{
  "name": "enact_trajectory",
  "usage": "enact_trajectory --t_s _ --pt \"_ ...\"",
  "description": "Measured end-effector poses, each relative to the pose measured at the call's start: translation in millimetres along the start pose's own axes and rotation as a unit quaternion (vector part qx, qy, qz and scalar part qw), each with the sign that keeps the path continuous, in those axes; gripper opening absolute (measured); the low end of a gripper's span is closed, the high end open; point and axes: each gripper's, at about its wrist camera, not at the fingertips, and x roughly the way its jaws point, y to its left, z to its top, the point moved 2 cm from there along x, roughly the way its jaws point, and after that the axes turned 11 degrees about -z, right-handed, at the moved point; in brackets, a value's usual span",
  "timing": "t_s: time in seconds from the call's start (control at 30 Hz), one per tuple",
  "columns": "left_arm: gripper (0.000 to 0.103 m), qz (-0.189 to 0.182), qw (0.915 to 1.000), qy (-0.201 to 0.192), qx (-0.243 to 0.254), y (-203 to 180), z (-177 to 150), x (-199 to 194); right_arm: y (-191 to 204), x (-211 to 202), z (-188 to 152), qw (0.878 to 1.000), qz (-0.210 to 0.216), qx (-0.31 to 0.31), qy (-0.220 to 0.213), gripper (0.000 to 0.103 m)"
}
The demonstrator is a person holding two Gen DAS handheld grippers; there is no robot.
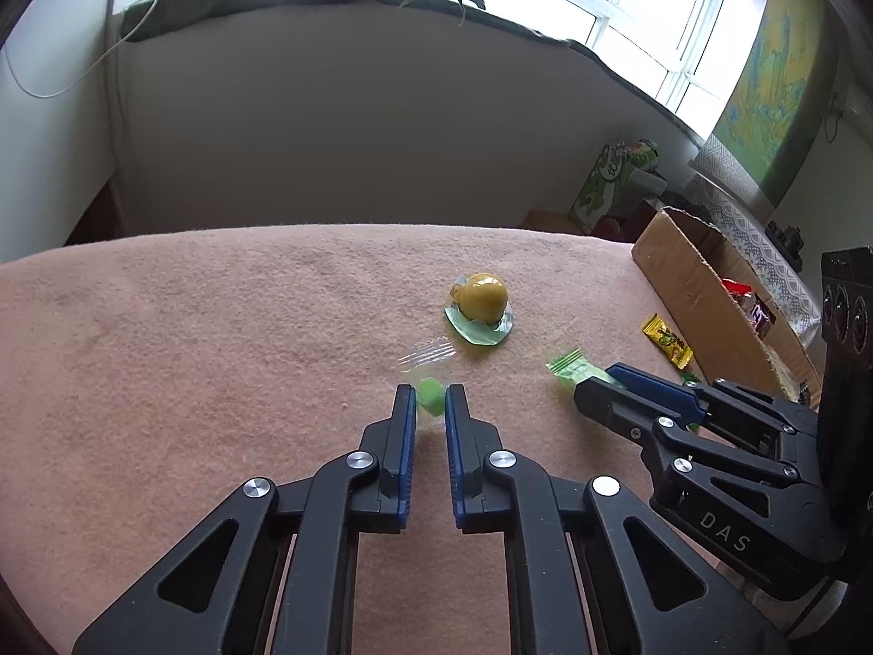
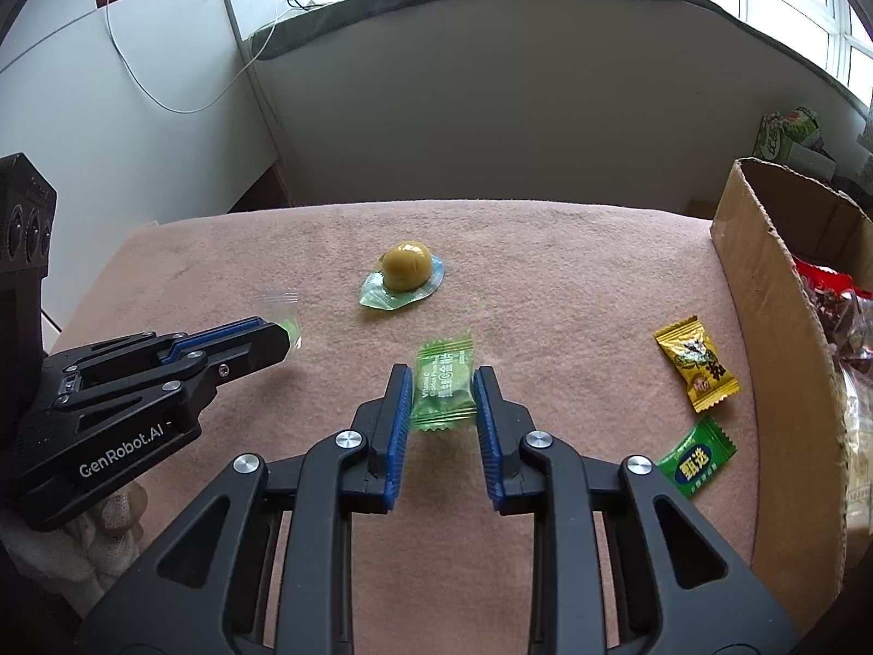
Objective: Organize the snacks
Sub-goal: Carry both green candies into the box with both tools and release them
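Your left claw (image 1: 431, 401) is closed on a clear-wrapped green candy (image 1: 430, 394), and your right claw (image 2: 442, 387) is clamped on a light green sachet (image 2: 443, 385), both held left of the cardboard box (image 2: 775, 338) over the pink-covered bench (image 2: 545, 251).

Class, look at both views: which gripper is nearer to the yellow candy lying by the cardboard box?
Right. The right gripper, shut on a green packet, sits just left of the yellow candy; the left gripper is farther left, beyond it.
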Motion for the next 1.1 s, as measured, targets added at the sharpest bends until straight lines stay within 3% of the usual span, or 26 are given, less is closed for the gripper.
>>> enact_trajectory --t_s 0.43,0.77,1.1 --pt "0.009 -0.018 0.9994 -0.029 0.011 -35 -4 -38 -31 -87 -8 0.997 0.015 0.042 -0.060 0.024" --pt "0.009 -0.072 0.9955 -0.044 0.043 -101 9 -43 -103 -159 -22 0.990 -0.034 0.085 -0.107 0.024" --pt "0.009 -0.145 0.9862 -0.023 0.076 -191 1 -12 -179 -175 -46 0.982 -0.087 0.131 -0.101 0.024"
